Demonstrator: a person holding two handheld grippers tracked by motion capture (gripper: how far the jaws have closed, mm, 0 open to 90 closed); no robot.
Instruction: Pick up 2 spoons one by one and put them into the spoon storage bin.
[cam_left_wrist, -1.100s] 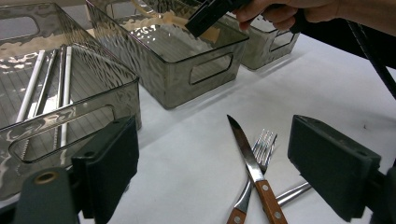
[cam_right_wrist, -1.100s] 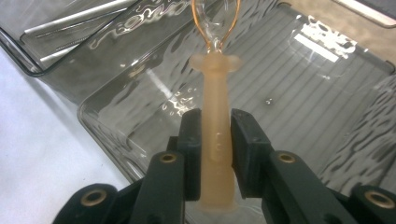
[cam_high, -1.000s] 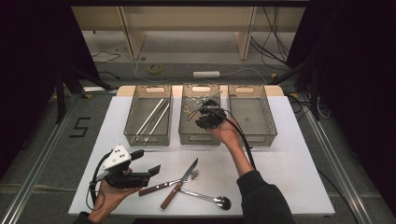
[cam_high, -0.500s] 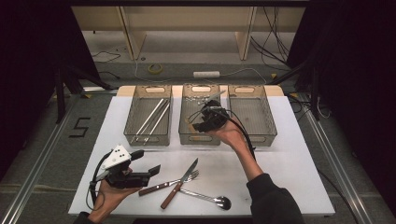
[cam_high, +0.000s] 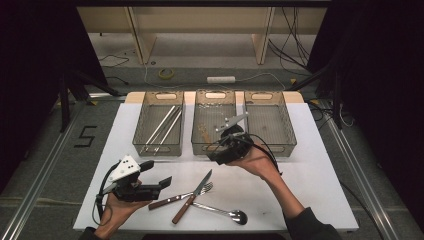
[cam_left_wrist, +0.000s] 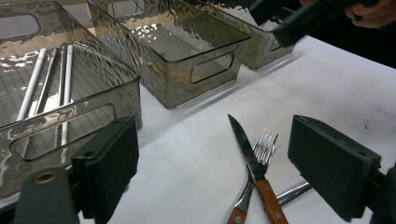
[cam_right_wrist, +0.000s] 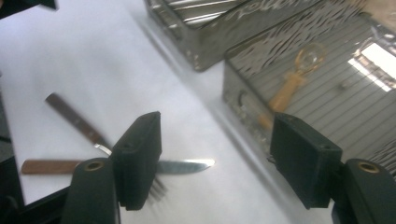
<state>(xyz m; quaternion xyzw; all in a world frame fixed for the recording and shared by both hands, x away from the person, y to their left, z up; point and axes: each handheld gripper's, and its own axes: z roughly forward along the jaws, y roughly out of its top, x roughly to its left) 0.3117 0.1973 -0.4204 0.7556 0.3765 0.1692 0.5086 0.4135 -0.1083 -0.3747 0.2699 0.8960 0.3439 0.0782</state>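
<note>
My right gripper (cam_high: 220, 156) has just been opening, nothing between the jaws; left gripper (cam_high: 162, 184) open, empty. Wooden spoon (cam_right_wrist: 290, 87) sits in the middle bin (cam_high: 214, 144). Knife (cam_high: 192, 203), fork (cam_high: 181, 196) and metal spoon (cam_high: 222, 212) remain on the worktop (cam_high: 310, 185).

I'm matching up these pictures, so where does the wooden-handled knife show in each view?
High view: knife lies low centre, crossing the fork.
Left gripper view: knife sits bottom centre-right, blade pointing up.
Right gripper view: knife lies lower left, partly behind a jaw.
Shared landmark: the fork it crosses.
</note>
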